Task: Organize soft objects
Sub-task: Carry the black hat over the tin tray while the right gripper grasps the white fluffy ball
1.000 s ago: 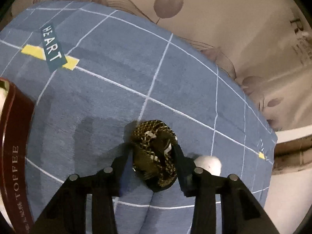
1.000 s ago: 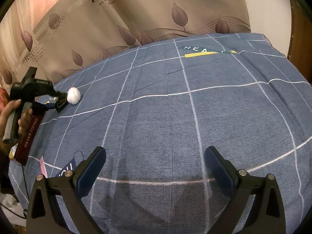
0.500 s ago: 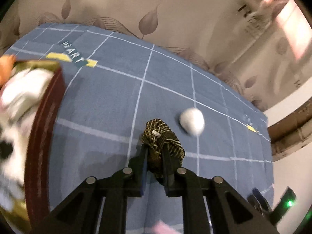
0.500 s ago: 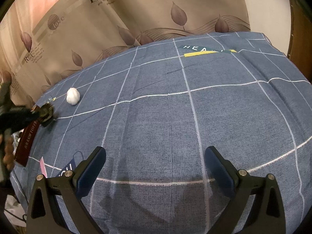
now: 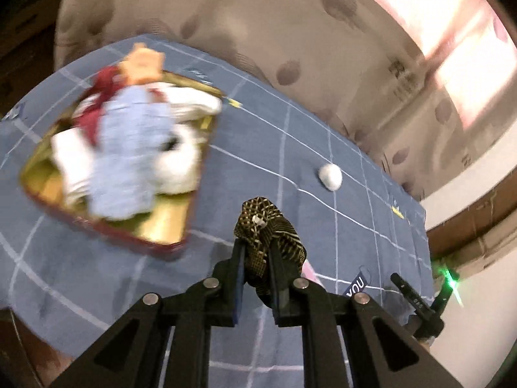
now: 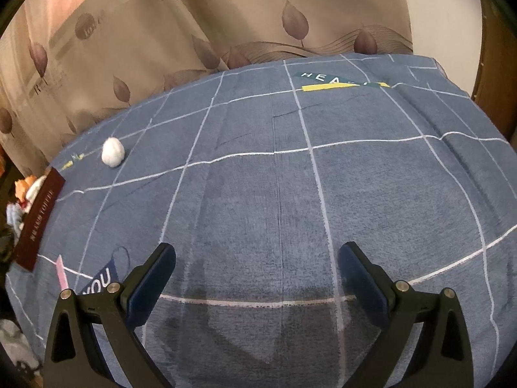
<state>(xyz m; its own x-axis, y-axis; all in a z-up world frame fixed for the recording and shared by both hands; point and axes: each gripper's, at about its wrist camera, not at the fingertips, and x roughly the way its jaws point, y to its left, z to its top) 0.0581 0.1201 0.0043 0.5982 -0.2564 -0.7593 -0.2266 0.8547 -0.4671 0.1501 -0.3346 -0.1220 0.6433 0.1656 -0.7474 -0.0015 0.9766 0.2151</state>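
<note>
My left gripper [image 5: 255, 252] is shut on a black-and-gold patterned soft bundle [image 5: 268, 226], held in the air above the blue checked cover [image 5: 274, 148]. To its left lies a dark red tin [image 5: 106, 226] with a gold inside, filled with blurred soft things in white, pale blue and red [image 5: 129, 148]. A white fluffy ball [image 5: 330, 177] rests on the cover beyond the bundle; in the right wrist view that ball [image 6: 112, 152] lies far left. My right gripper [image 6: 255, 278] stands open over bare cover, nothing between its fingers.
The red tin's side [image 6: 38, 220] shows at the left edge of the right wrist view. A leaf-print curtain [image 6: 194, 32] hangs behind the bed. Printed labels "HEART" [image 6: 323, 79] and "YOU" [image 6: 100, 283] mark the cover. The right gripper's body [image 5: 416, 304] appears low right in the left wrist view.
The left gripper shut on the patterned bundle, lifted it off the cover and carried it left; the filled tin has come fully into its view. The right gripper has stayed put.
</note>
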